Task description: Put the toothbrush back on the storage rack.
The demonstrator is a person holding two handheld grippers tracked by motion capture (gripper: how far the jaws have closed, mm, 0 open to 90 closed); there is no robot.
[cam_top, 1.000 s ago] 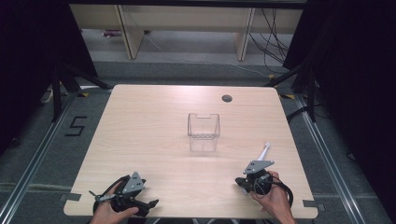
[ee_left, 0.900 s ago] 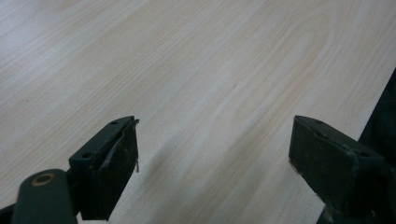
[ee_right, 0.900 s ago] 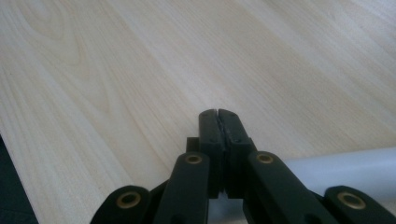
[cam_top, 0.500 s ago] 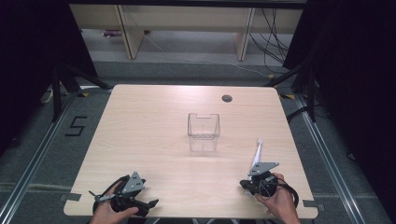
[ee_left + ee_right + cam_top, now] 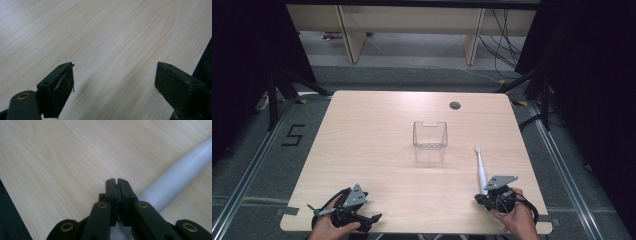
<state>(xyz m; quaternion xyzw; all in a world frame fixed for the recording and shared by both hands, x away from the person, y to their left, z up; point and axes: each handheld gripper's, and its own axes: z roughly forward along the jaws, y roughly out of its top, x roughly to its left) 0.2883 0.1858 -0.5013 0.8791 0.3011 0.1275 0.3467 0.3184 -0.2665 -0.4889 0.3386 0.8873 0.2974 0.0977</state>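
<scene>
A white stick (image 5: pixel 481 167) with a small head points away across the wooden table (image 5: pixel 377 150) at its near right. Its near end is at my right gripper (image 5: pixel 486 192), held in a hand by the front edge. In the right gripper view the jaws of that gripper (image 5: pixel 117 181) are pressed together, and the stick (image 5: pixel 180 175) slants out from under them to the upper right. My left gripper (image 5: pixel 346 212) rests at the near left corner. In the left gripper view my left gripper (image 5: pixel 115 75) has its jaws wide apart over bare wood. A clear plastic box (image 5: pixel 430 136) stands at mid-table.
A dark round hole (image 5: pixel 455 105) sits in the tabletop at the back right. Pale shelving (image 5: pixel 412 30) and cables stand beyond the far edge. Metal floor rails run along both sides, and a taped "5" (image 5: pixel 293 135) marks the floor at left.
The right hand has shifted slightly right, and the white stick has swung with it, so its far tip now points further left. The left gripper has not moved.
</scene>
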